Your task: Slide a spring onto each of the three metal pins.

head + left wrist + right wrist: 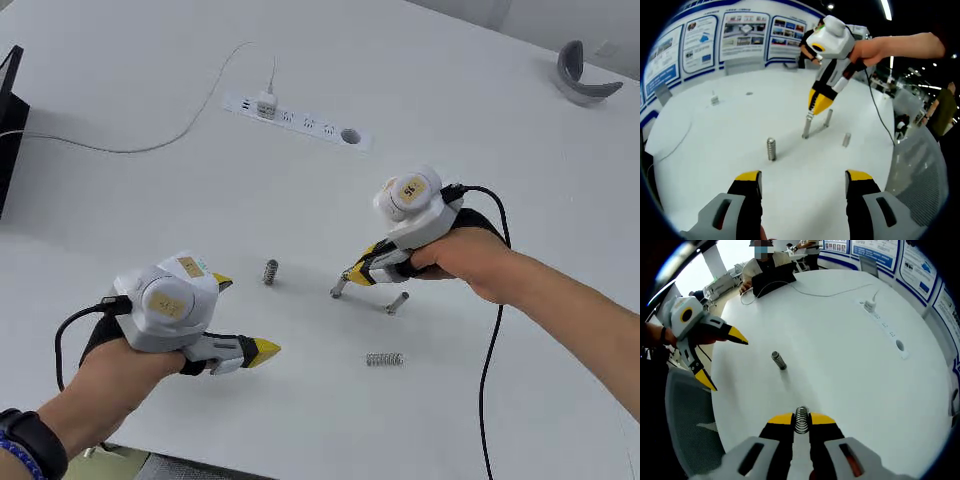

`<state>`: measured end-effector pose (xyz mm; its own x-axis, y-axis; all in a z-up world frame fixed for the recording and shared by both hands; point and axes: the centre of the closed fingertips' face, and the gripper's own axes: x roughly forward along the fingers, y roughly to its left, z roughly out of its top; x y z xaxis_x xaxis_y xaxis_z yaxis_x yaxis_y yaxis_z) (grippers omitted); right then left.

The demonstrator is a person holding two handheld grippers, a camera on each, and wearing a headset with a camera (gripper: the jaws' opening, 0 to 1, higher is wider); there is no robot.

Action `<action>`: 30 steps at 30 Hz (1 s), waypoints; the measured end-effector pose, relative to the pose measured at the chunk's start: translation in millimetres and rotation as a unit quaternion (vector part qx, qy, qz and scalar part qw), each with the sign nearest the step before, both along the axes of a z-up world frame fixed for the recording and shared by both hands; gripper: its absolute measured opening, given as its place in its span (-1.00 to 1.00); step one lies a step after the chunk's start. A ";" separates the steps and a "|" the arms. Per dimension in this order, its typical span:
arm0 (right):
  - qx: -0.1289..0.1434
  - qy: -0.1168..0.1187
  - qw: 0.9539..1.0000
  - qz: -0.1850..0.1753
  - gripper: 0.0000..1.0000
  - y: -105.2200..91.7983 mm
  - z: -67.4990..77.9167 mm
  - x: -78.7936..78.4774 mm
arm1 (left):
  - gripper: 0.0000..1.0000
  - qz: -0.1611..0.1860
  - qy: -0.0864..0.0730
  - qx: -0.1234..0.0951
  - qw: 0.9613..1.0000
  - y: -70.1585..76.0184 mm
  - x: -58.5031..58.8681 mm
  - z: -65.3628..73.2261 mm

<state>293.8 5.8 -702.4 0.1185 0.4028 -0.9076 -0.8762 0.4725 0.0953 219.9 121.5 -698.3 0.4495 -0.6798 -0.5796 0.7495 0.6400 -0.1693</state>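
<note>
Above the white table (150, 230), right claw (801, 418) pinches a spring (800, 422) — left claw (803, 175) gapes empty.

The white bench (120, 90) carries a power strip (300, 122) with a plugged-in cable (150, 145), a grey curved piece (580, 75) at its far right, a spring-capped pin (270, 271), a second pin (338, 290), a bare pin (397, 302), and a loose spring (384, 359) lying flat.

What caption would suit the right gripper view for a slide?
Right gripper shut on a spring over the white table; a spring-covered pin stands ahead.
</note>
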 end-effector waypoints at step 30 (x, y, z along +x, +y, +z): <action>-0.006 0.003 1.000 0.007 -0.75 8.5 -10.9 3.4 | 0.38 0.003 0.002 -0.002 1.000 2.0 0.1 0.0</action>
<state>297.3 14.2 -713.3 0.1074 0.3929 -0.9133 -0.8826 0.4605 0.0943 219.9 123.6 -698.3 0.4516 -0.6795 -0.5782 0.7449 0.6439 -0.1749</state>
